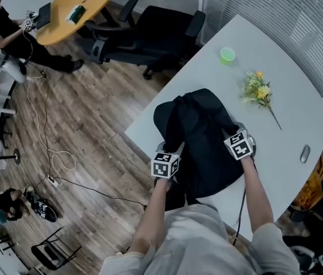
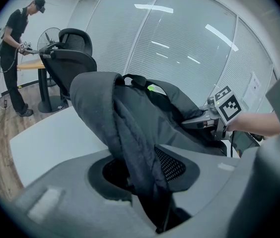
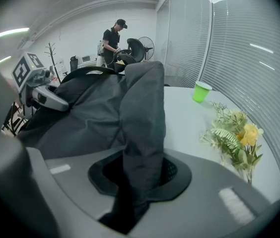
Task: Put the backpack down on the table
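Black backpack (image 1: 199,139) is over the near-left part of the white table (image 1: 282,153), with its lower end past the table's near edge; can't tell whether it rests on the tabletop or only hangs from the claws

Left gripper (image 1: 174,149) is at the table's near-left edge and its claw is clamped on a fold of backpack fabric; in the left gripper view the dark cloth and a mesh bit run straight down between the jaws

Right gripper (image 1: 231,132) is over the table's near part, claw pinched narrow on another fold of the backpack, with cloth filling the gap in the right gripper view

Both grippers point down toward the table

Green cup (image 1: 227,55) is upright on the table's far part, flowers (image 1: 257,90) lie on the table to the right, and a grey oval thing (image 1: 304,153) is near the table's right edge

Black office chairs (image 1: 150,36) are beyond the table's far-left edge

A person (image 1: 4,33) stands well apart from the table, far left, on the wood floor (image 1: 87,125)
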`<state>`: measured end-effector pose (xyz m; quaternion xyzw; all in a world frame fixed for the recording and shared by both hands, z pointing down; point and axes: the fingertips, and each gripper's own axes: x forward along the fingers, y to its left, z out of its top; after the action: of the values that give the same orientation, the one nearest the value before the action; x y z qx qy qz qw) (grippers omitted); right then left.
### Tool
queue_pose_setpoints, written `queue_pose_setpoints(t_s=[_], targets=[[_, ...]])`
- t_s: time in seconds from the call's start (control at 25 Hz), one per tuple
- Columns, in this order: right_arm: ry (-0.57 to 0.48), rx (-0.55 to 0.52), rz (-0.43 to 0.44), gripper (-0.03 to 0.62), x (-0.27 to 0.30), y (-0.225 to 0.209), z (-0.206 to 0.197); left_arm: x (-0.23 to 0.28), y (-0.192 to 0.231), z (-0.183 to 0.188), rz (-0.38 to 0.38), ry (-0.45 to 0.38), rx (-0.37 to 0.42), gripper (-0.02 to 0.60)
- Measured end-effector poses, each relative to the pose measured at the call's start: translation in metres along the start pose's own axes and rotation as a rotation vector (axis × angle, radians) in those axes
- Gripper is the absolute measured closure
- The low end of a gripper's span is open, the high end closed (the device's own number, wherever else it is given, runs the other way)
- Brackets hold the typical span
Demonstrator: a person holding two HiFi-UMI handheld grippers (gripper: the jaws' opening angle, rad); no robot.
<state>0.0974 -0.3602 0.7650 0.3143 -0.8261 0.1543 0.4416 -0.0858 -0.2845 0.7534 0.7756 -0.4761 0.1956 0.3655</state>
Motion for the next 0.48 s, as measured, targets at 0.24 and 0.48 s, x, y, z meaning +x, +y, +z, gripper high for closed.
queue_pose_setpoints(t_s=[0.24,0.48], targets=[[0.033,0.015,0.003,0.508,0.009,-0.003,-0.005,0.008,0.007,-0.003,-0.029,0.008,-0.031,0.420],[0.070,0.036,0.020,0.500,0.016,-0.005,-0.009,0.015,0.013,-0.008,-0.046,0.024,-0.052,0.413]])
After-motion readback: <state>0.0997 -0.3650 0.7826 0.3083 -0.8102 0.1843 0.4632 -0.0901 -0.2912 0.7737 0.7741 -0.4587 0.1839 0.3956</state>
